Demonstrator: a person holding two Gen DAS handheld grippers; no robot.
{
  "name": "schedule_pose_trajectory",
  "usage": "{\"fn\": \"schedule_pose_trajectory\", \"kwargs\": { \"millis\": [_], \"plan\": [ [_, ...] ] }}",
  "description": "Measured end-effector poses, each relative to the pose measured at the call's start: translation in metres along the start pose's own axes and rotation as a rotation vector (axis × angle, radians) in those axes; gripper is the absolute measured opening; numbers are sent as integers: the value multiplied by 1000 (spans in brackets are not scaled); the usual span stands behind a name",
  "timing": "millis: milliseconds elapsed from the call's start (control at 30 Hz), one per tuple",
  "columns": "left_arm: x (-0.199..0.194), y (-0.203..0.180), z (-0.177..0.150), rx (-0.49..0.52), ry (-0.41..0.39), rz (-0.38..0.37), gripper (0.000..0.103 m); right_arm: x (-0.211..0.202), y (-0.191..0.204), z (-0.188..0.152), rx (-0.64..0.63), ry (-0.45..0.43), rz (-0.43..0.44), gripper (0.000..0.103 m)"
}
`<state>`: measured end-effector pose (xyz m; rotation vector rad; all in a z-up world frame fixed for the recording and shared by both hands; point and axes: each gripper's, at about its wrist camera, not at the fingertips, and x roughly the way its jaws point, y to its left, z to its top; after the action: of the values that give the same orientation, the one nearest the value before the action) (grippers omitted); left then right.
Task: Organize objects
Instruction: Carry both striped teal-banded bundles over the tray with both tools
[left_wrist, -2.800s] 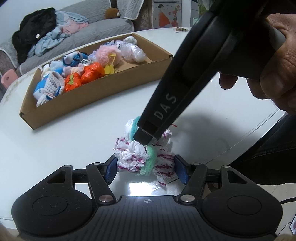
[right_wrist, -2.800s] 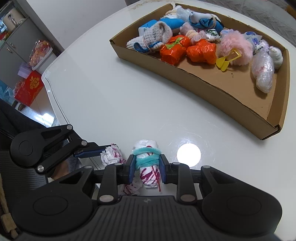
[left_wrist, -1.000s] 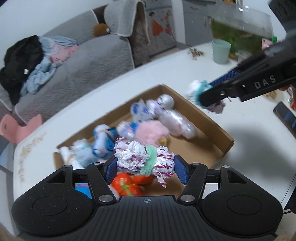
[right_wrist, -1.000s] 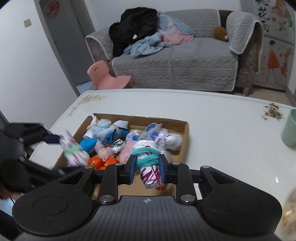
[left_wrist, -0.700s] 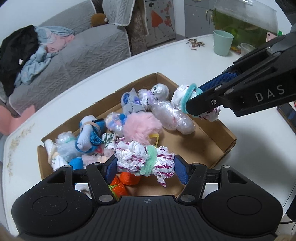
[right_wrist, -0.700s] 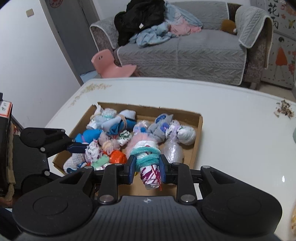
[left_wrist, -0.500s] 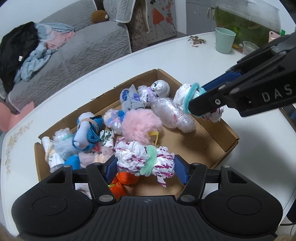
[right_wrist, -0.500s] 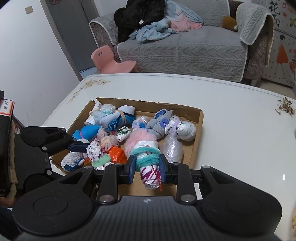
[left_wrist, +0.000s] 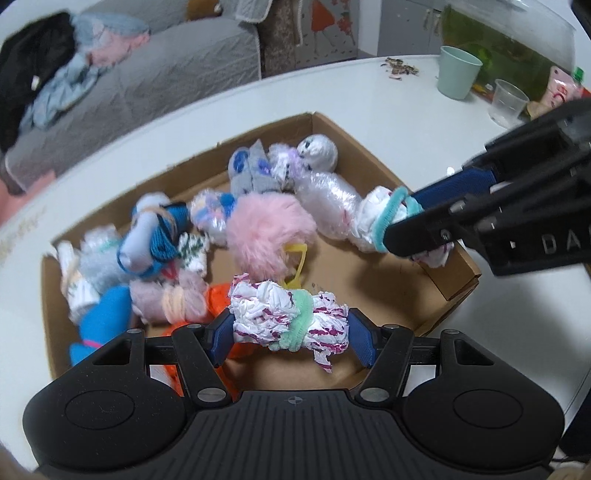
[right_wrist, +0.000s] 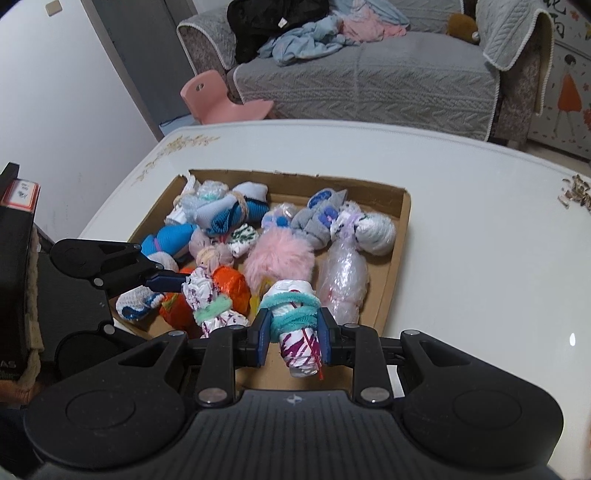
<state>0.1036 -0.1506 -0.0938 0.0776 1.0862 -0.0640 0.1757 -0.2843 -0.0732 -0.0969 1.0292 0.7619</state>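
Bundles fill a shallow cardboard box (left_wrist: 458, 284) that sits on the white desk (right_wrist: 480, 229). Each hand-held gripper hangs over the box's near end with its own load. The left hand-held gripper (left_wrist: 291, 326) is clamped endwise on a white-and-magenta bundle with a mint green band (left_wrist: 290, 321), its blue pads pressing both ends; in the right wrist view this bundle hangs above the orange bundles (right_wrist: 231, 286). The right hand-held gripper (right_wrist: 293, 330) is closed narrow on a second white-and-magenta bundle wrapped with a teal band (right_wrist: 295, 317), held upright between the pads, near the box's right-hand wall and just beside a clear plastic-wrapped bundle (right_wrist: 345, 277). Neither held bundle can be seen touching the box floor.

Inside the box lie a fluffy pink pompom (left_wrist: 271, 232) with a yellow clip (left_wrist: 297, 266) under it, blue and white knitted pieces (right_wrist: 225, 214), and a white ball (left_wrist: 319, 151) at the far corner. A green cup (left_wrist: 458, 72) and a clear cup (left_wrist: 508, 103) stand well apart from the box on the desk. A grey sofa (right_wrist: 369, 74) with heaped clothes stands beyond.
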Motion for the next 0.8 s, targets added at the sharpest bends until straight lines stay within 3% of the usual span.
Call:
{"fn": "schedule_pose_trajectory", "kwargs": {
  "millis": [300,433,567,700,800],
  "plan": [
    [11,10,4,-75,17,-18,69,21,5,-2,0,66,4,24],
    [9,1,5,-39,15,-5,69,30,5,-4,0,101,-16,24],
    [3,-6,1,-16,31,-41,69,29,-1,-6,7,115,-28,25],
    [3,-8,-7,78,45,-76,69,25,-2,-7,-18,119,5,25],
    [4,6,-7,75,51,-74,68,23,-2,-9,-68,123,17,25]
  ]
}}
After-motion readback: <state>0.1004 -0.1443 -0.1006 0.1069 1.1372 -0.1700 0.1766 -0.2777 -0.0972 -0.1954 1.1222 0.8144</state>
